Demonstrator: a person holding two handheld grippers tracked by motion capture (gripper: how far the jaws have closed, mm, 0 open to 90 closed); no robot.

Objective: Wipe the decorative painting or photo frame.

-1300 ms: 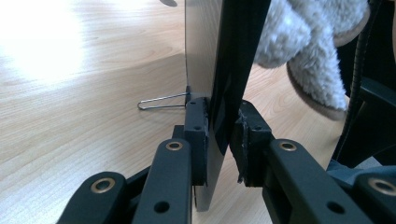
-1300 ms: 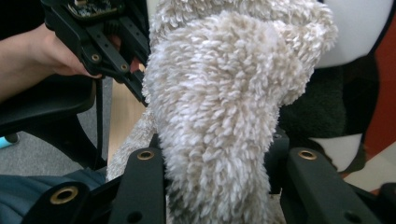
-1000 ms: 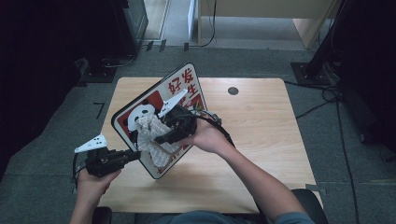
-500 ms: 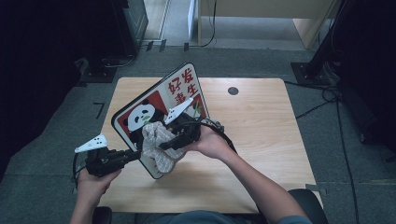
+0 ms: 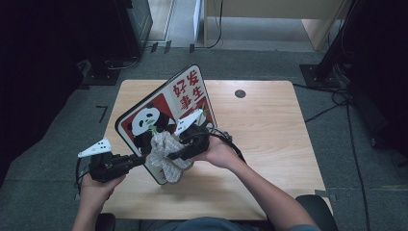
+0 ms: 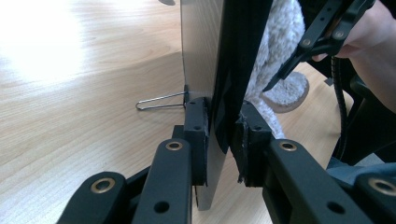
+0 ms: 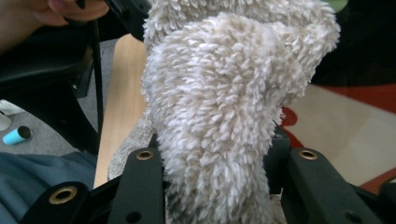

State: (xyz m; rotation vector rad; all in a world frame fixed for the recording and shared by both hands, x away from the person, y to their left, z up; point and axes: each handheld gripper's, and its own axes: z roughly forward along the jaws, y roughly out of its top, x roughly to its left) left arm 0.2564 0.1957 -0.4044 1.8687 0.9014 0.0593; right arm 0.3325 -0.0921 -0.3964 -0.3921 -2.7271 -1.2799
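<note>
So the left gripper [image 5: 139, 161] is pinching the lower edge of the panda sign [image 5: 166, 108], propping it tilted on the desk [image 5: 269, 125]. The right gripper [image 5: 169, 156] is clamped on a fluffy grey cloth [image 5: 166, 154] that's pressed against the sign's face, looks like near the bottom corner.

Wooden table [image 5: 269, 144] (sign's edge [image 5: 161, 179] resting)
</note>
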